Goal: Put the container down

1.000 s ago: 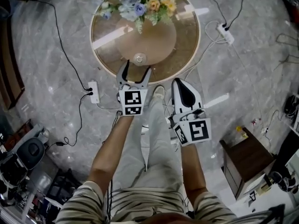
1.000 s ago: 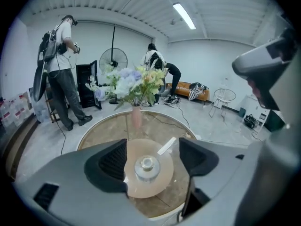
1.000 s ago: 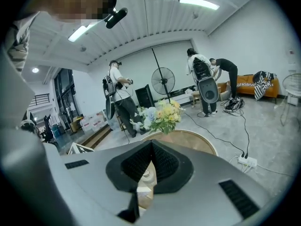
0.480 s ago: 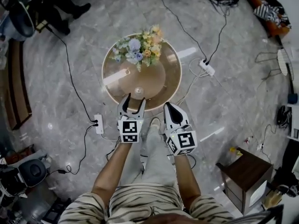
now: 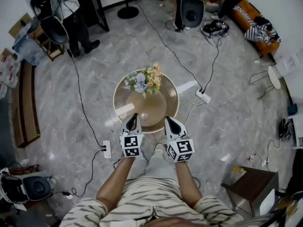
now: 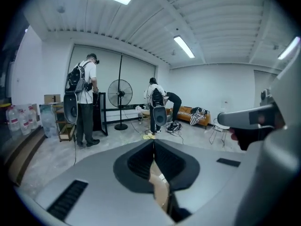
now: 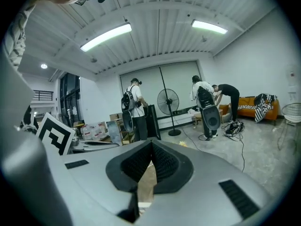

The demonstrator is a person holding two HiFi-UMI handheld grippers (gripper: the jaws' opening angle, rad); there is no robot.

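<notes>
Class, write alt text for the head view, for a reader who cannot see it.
Seen from above, a person holds the left tongs and right tongs, both shut and empty, at the edge of a round table bearing flowers and a small container.

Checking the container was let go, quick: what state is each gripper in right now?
Left gripper: closed, holding nothing.
Right gripper: closed, holding nothing.

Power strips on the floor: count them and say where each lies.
2. One power strip lies lower left of the round table; the other lies just right of it. More may be hidden.
</notes>
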